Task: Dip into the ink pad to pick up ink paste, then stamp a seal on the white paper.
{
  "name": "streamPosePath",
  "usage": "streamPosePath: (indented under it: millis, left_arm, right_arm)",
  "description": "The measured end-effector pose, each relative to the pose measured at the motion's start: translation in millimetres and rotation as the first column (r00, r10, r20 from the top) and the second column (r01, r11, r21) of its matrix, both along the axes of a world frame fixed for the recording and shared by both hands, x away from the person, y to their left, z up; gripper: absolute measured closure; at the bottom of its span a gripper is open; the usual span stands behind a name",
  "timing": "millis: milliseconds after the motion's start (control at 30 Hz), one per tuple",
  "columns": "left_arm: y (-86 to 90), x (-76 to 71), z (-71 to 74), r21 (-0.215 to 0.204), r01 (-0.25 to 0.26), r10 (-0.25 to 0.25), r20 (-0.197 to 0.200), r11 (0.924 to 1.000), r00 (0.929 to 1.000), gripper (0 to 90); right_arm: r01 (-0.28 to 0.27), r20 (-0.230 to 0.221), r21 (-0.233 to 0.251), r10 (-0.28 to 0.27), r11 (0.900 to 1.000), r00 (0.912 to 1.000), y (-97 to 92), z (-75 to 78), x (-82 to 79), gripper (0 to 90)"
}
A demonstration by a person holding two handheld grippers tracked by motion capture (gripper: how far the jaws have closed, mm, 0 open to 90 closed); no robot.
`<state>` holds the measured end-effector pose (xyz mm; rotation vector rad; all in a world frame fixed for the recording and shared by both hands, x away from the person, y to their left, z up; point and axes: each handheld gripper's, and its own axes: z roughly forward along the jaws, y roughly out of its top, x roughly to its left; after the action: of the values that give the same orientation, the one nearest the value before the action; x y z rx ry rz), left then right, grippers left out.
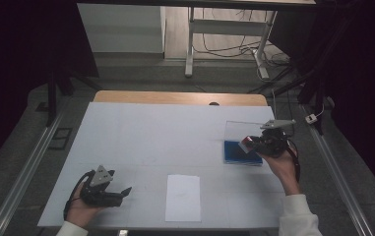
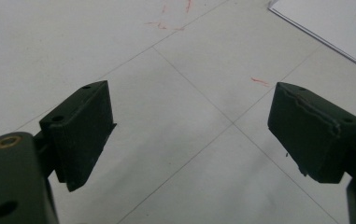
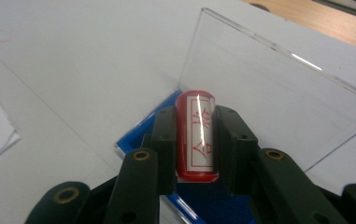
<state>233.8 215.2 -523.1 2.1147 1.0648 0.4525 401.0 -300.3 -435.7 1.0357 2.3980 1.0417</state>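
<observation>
A red stamp point(image 3: 195, 135) with a white label of red characters, too stylised to read, sits clamped between the fingers of the right gripper point(image 3: 195, 140). It hangs above a blue pad point(image 1: 239, 153) inside a clear box point(image 3: 278, 93) at the right side of the white table point(image 1: 145, 132), with the box lid upright behind it. A sheet of paper point(image 1: 183, 197) lies near the front edge, with bare table all around. The left gripper point(image 2: 189, 135) rests at the near left, fingers wide apart and holding nothing, above faint red marks point(image 2: 259, 81).

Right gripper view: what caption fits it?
Right tool grips a red stamp above the blue ink pad.
</observation>
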Motion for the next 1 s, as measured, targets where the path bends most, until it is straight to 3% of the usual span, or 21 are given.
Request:
streamPosePath:
  millis: [333,1000]
  left_arm:
    - [0.3,0.2,0.2,0.002,0.001,-0.001,0.001,1.0000,1.0000,14.5]
    - [-1.1,2.6,0.3,0.009,0.007,-0.007,0.000,0.9999,1.0000,14.4]
  right_arm:
    - [-0.022,0.026,0.040,0.021,0.9990,0.9994,-2.8,6.2,-10.5,70.0]
    - [-0.100,0.049,0.069,0.096,0.9927,0.9941,4.6,14.2,-38.2,70.0]
